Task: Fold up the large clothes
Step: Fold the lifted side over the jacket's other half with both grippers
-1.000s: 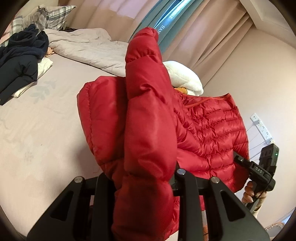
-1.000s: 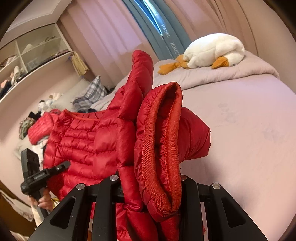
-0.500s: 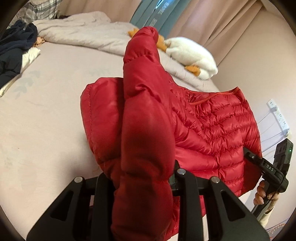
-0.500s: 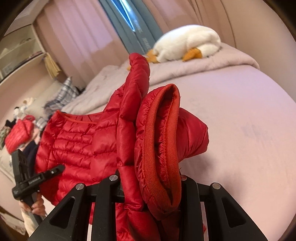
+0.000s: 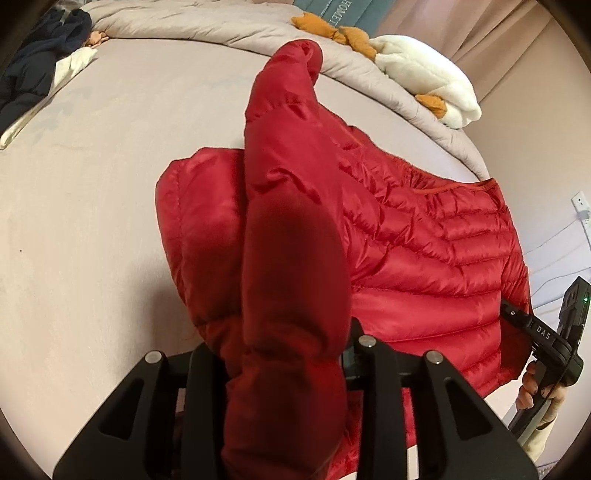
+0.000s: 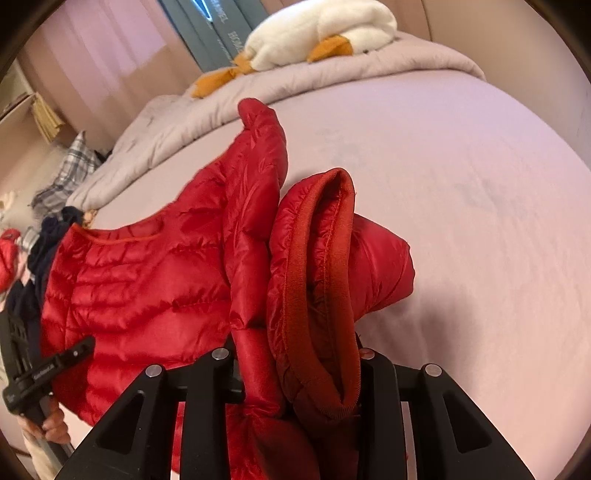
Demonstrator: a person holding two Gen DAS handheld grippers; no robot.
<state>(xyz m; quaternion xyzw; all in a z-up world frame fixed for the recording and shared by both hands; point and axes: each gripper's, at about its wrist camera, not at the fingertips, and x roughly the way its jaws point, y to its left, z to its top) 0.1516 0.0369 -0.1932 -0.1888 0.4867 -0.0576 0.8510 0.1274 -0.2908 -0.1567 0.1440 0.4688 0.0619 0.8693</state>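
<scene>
**A:** Why was the red jacket (image 5: 424, 251) strung out like that over the bed (image 5: 92, 184)?

**B:** Each pair of tongs had one end of it, so the body hung as a sheet between them, low over the near edge of the bed. My guess is it was being brought down to lie flat before the fold.

**A:** And the grips?

**B:** The left tongs (image 5: 291, 354) were clamped on a thick bunched roll of the jacket, though the jaws were just starting to ease apart with the cloth between them. The right tongs (image 6: 295, 365) were closed on a sleeve and its cuff (image 6: 317, 280), the ribbed band curling up in a loop.

**A:** What sort of cloth?

**B:** Shiny, slippery shell, puffy, quilted in crosswise ridges; it bulged rather than creased. The sheet under it looked matte and smooth.

**A:** Anything else about?

**B:** A white stuffed goose (image 6: 325, 29) on the rumpled quilt (image 5: 221, 26) at the far edge, dark clothes (image 5: 33, 74) at the far left corner.
</scene>
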